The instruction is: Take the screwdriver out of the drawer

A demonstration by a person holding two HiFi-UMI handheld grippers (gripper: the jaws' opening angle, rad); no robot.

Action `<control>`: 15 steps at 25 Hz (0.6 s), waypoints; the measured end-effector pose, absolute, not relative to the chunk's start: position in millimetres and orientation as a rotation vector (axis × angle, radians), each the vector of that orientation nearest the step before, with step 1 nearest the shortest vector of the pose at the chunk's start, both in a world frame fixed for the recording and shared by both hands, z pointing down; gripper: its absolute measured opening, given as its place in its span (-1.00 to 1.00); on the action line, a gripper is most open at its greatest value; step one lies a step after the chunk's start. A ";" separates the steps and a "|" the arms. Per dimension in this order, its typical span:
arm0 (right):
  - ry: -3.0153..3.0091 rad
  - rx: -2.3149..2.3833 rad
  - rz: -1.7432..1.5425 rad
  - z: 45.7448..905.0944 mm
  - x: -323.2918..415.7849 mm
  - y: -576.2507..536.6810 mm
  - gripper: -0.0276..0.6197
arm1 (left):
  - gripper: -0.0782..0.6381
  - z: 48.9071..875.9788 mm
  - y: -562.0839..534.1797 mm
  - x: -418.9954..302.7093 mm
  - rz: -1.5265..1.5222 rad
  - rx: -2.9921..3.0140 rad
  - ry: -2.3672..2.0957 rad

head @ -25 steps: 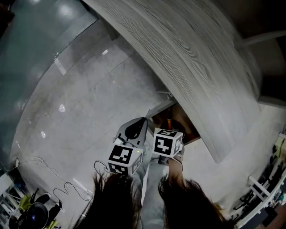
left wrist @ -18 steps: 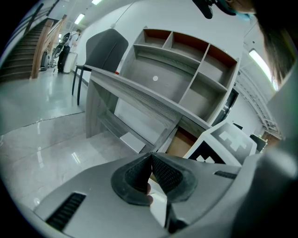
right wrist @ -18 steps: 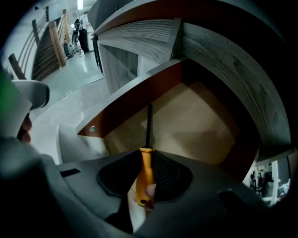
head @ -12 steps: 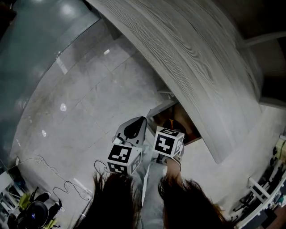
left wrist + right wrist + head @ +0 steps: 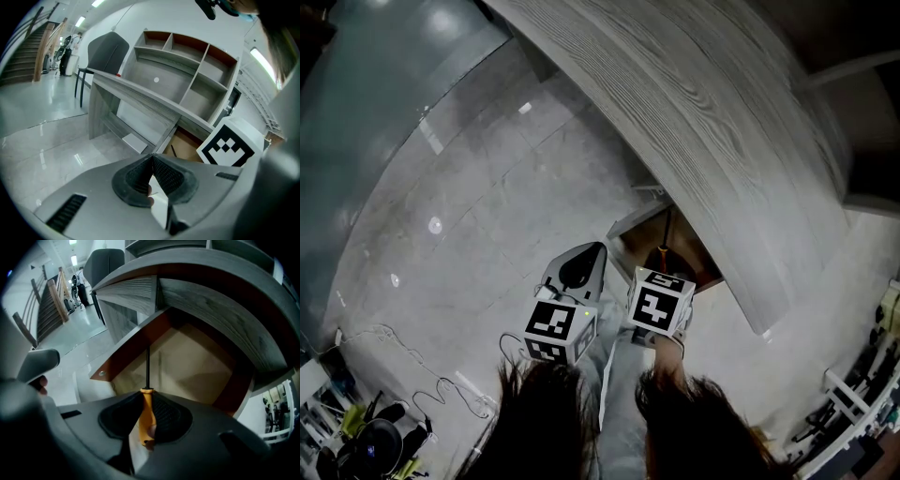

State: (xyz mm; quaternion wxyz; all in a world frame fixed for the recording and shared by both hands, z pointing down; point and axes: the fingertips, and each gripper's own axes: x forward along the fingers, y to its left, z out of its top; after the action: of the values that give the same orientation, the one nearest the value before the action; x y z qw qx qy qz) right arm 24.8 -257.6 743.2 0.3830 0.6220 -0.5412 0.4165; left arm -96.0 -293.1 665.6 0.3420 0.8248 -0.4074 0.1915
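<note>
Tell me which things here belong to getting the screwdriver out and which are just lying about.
In the job: screwdriver; open drawer; right gripper, whose jaws have just closed on the orange handle.
Just about: left gripper, shut and empty; chair; shelf unit; floor cables.

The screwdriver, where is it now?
The screwdriver is at the centre of the right gripper view, its orange handle between the jaws of the right hand-held gripper, which have just closed on it, its shaft pointing into the open drawer.
</note>
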 end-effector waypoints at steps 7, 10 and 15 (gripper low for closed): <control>-1.389 1.608 1.060 730.2 24.3 -255.3 -0.65 | -0.73 666.1 -285.6 -90.3 0.516 2.165 -1.022; -1.394 1.624 1.049 726.1 24.7 -254.7 -0.65 | -0.73 664.2 -283.9 -90.3 0.508 2.164 -1.012; -1.421 1.626 1.033 717.1 25.0 -249.6 -0.65 | -0.73 658.8 -280.9 -86.0 0.510 2.178 -1.011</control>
State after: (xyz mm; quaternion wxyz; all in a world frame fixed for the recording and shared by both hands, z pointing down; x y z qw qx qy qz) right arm 25.0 -249.6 717.1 0.3654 0.6322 -0.5527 0.4016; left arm -86.0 -280.9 658.8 0.3366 0.8355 -0.3877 0.1956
